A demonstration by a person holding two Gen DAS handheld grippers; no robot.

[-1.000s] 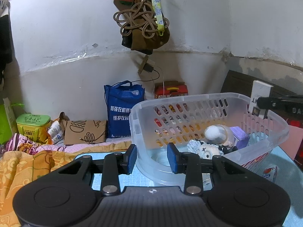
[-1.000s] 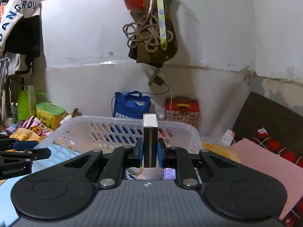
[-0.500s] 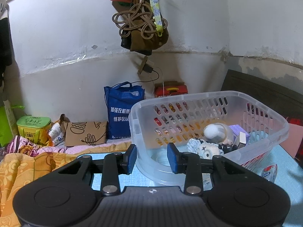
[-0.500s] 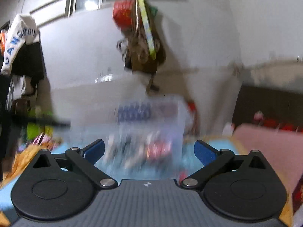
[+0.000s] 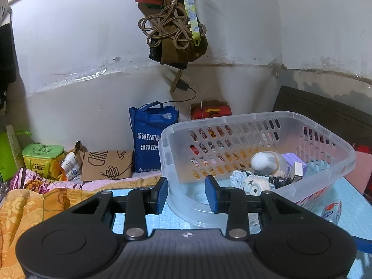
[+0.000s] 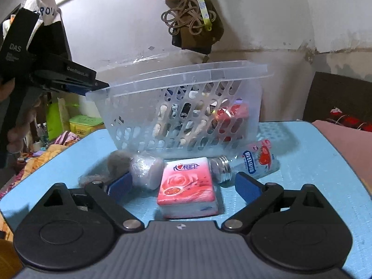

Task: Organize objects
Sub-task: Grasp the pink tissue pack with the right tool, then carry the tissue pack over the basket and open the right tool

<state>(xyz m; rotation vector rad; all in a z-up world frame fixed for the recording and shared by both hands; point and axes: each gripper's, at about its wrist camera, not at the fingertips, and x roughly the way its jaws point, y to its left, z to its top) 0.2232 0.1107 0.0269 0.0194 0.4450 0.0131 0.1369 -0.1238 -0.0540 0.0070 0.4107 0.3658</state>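
Right gripper (image 6: 182,183), jaws just closing slightly yet gaping wide, empty, straddling pink rose-print tissue pack (image 6: 186,187) lying on blue mat (image 6: 313,162) just before clear perforated plastic basket (image 6: 183,107). Left gripper (image 5: 186,193) clamping basket's near rim, likely steadying it.

Your right gripper (image 6: 183,186) has bare blue mat (image 6: 302,162) to its right, but the tissue pack (image 6: 187,187), bottle (image 6: 251,161) and wrapped roll (image 6: 145,171) crowd the basket (image 6: 183,107) wall ahead.

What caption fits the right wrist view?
Open right gripper frames a pink tissue pack before the clear basket.
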